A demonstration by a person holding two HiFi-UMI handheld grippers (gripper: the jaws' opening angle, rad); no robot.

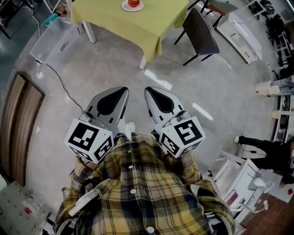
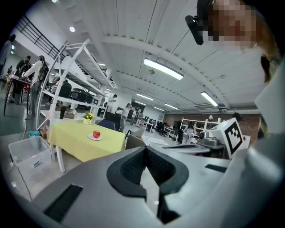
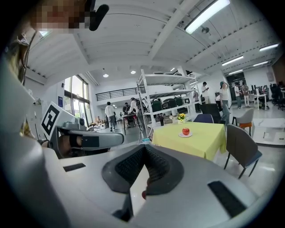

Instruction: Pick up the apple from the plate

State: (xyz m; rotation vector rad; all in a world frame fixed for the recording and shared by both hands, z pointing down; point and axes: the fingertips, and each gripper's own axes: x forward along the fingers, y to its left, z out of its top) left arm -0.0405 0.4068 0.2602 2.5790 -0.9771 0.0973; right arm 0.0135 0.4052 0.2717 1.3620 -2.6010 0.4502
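Red apple (image 1: 133, 2) rests on a small white plate (image 1: 125, 7) near the middle of the yellow-clothed table (image 1: 151, 23), well apart from both tools. Left gripper (image 1: 120, 93) and right gripper (image 1: 150, 92), both clenched on nothing, are carried side by side. This is judged a transit posture, with the approach pending.

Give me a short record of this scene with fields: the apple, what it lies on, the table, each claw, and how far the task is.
apple: red, on the plate
plate: small, on the table
table: yellow cloth, a dark chair beside it
left claw: shut, empty
right claw: shut, empty
task: not begun; apple lies untouched, both claws well away from the table
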